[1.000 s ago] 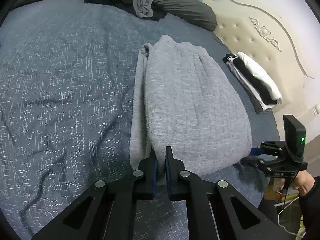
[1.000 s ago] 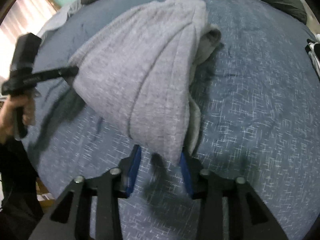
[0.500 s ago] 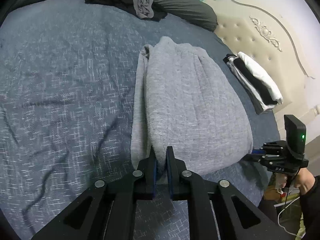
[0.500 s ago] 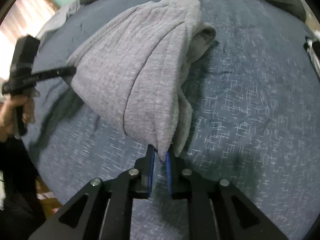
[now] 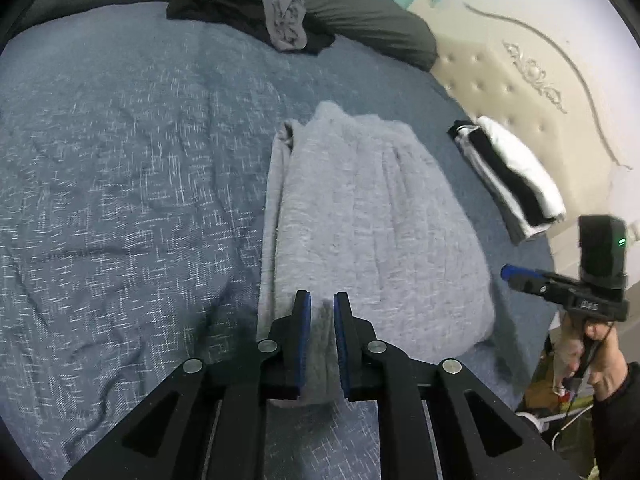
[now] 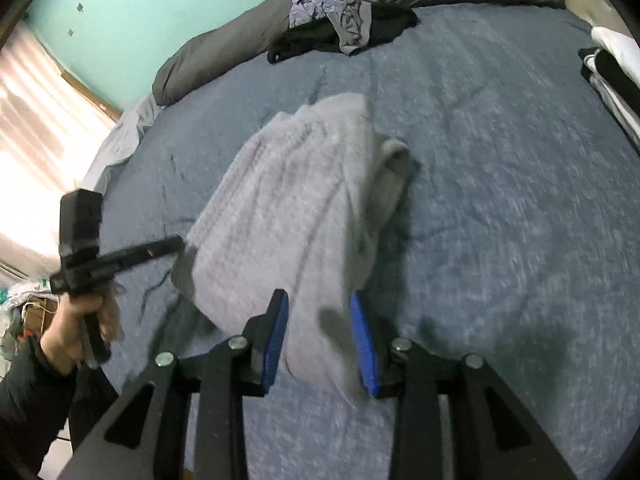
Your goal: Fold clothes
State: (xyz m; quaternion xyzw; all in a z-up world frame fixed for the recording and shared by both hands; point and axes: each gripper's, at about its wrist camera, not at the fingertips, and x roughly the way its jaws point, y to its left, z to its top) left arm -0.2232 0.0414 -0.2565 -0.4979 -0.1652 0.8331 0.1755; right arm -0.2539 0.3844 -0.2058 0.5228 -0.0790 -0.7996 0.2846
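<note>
A grey knit garment [image 5: 380, 220] lies folded lengthwise on the blue bed cover [image 5: 120, 160]. My left gripper [image 5: 322, 312] stands at its near left corner. The jaws are opening slightly, and the cloth still fills the narrow gap between the pads. In the right wrist view the left gripper [image 6: 176, 244] touches that same corner of the garment [image 6: 288, 200]. My right gripper [image 6: 320, 320] is opening wide above the near right corner. From the left wrist view, the right gripper [image 5: 506, 272] hangs just clear of the garment's edge, with nothing in it.
A folded black and white stack [image 5: 516, 184] lies by the cream headboard [image 5: 520, 80]. A pile of unfolded dark and grey-blue clothes [image 5: 280, 20] rests against a long dark bolster [image 5: 380, 12]. A bright curtained window [image 6: 32, 140] is on the left.
The right jaws, shut on the garment's corner half a second ago, have spread and drawn back and up off it. The left jaws have widened slightly around the cloth.
</note>
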